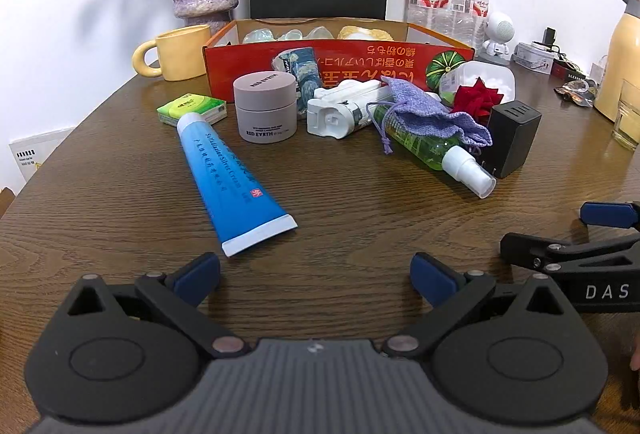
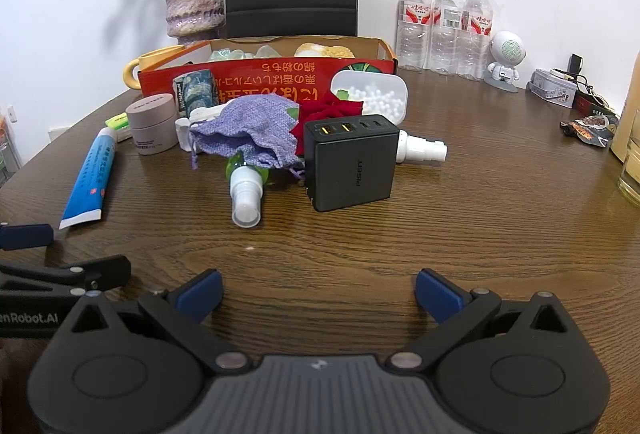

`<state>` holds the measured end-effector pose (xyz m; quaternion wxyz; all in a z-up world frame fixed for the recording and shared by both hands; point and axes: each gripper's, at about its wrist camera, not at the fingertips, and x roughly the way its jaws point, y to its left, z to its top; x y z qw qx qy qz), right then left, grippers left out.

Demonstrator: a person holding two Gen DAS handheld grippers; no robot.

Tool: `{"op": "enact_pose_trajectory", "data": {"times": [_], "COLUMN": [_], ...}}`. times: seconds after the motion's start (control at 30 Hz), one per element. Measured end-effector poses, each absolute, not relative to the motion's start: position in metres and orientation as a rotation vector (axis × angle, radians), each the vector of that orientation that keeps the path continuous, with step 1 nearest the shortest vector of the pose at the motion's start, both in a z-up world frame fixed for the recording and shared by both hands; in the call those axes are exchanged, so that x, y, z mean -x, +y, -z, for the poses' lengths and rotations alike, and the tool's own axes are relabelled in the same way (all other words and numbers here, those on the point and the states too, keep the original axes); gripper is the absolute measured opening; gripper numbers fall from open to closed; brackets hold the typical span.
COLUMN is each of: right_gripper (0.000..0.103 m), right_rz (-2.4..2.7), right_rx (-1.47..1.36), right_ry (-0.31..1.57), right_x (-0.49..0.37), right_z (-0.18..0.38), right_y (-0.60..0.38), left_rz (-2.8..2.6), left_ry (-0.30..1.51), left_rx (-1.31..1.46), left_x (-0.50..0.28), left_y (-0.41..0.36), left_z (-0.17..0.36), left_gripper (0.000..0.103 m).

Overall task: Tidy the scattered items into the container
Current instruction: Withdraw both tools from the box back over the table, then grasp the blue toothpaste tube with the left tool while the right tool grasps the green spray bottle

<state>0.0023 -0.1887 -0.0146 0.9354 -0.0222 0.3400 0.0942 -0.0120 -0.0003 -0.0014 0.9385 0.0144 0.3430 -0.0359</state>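
Both the left gripper [image 1: 316,276] and right gripper [image 2: 318,292] hover with jaws wide open and empty, and the clutter sits just in front of the red cardboard box [image 1: 360,62]. I'd worry about that glossy green spray bottle [image 1: 432,150]: it's round and half under the floppy knit purple pouch [image 1: 424,110], so it could roll or drag the pouch along. The boxy matte charger [image 2: 352,162] looks way easier.
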Motion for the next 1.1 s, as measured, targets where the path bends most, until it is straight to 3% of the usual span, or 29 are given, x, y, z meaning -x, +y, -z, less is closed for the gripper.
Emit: {"op": "enact_pose_trajectory", "data": {"times": [0.8,0.93,1.1], "right_gripper": [0.103,0.103,0.103], "right_rz": [-0.192,-0.192,-0.194], "right_rx": [0.047,0.047,0.051], "right_ry": [0.696,0.696,0.696], "right_x": [-0.001,-0.001,-0.001], "right_z": [0.014,0.014,0.013], "right_y": [-0.189,-0.189,-0.189], "left_rz": [0.072,0.071,-0.025], "left_ry": [0.699,0.609,0.649], "left_rx": [-0.030,0.017,0.093], "left_x": [0.011,0.014,-0.033], "left_y": [0.000,0.011,0.035], "left_z": [0.001,-0.012,-0.022], "left_gripper": [0.103,0.103,0.103]}}
